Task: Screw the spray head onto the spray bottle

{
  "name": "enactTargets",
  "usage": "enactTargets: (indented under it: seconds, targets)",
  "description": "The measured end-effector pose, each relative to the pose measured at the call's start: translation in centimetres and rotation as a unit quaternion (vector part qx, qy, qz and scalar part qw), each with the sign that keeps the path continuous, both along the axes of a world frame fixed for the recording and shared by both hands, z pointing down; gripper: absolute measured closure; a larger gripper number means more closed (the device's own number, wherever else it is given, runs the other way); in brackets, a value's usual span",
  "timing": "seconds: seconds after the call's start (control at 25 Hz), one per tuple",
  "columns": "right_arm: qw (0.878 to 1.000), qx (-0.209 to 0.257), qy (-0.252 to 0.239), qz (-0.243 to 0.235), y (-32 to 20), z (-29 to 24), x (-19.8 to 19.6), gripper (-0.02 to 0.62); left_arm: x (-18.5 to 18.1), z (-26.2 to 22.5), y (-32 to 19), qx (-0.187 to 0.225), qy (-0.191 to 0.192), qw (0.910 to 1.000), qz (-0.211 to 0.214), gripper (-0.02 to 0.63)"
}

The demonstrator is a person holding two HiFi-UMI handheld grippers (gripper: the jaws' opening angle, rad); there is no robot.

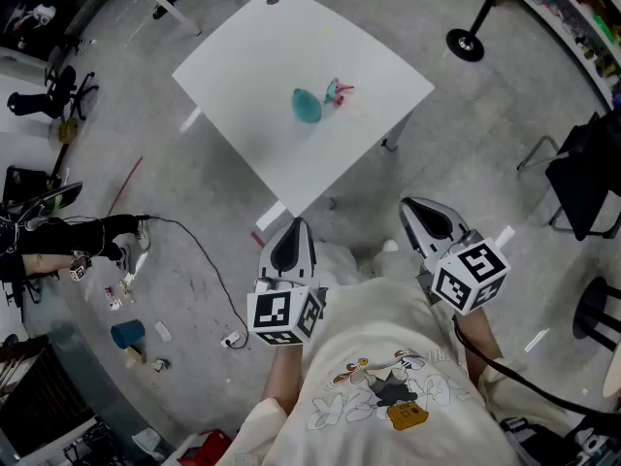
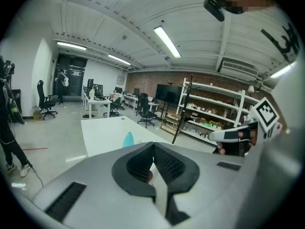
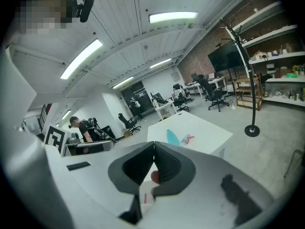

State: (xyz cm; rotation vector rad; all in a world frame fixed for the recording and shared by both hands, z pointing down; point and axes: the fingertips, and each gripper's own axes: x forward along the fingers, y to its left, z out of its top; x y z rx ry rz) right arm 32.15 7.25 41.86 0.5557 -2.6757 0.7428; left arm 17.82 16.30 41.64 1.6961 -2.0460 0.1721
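A teal spray bottle (image 1: 307, 105) lies on its side near the middle of the white table (image 1: 252, 66). Just to its right lies the pink and teal spray head (image 1: 337, 92), apart from the bottle. Both show small and far off in the right gripper view, the bottle (image 3: 172, 137) left of the spray head (image 3: 187, 138), and the bottle (image 2: 128, 139) shows in the left gripper view. My left gripper (image 1: 290, 229) and right gripper (image 1: 410, 208) are held close to my body, short of the table's near corner. Both are shut and hold nothing.
A black stand base (image 1: 465, 44) sits on the floor right of the table. A black chair (image 1: 588, 175) stands at the right edge. Cables and small clutter (image 1: 131, 299) lie on the floor at the left. Shelves (image 2: 214, 118) and desks fill the room behind.
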Motion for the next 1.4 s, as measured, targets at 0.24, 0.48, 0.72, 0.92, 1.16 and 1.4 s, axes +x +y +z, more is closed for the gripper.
enactTargets:
  seconds: [0.24,0.48,0.72,0.92,1.16,1.4]
  targets:
    - [1.000,-0.004,0.029,0.007,-4.1,1.6,-5.3,0.588,-4.7,2.1,-5.7,0.034,0.024,0.9981,0.045,0.491]
    - [0.998,-0.030,0.050,0.040,-7.7,2.4,-14.1,0.588,-11.0,6.5,-12.1,0.034,-0.020,0.9860,0.162,0.268]
    - [0.994,-0.018,0.068,0.080,-9.8,2.3,-20.2,0.589,-16.0,10.6,-16.6,0.072,-0.105,0.9634,0.236,0.230]
    - [0.987,-0.039,0.096,0.125,-10.2,4.4,-20.5,0.588,-17.1,16.4,-21.2,0.065,-0.130,0.9496,0.278,0.206]
    - [0.978,-0.053,0.121,0.162,-11.6,6.3,-19.9,0.589,-16.7,23.6,-26.3,0.036,-0.123,0.9467,0.296,0.206]
    - [0.975,-0.079,0.126,0.165,-12.3,8.5,-21.6,0.589,-15.8,26.5,-28.1,0.026,-0.121,0.9392,0.320,0.206]
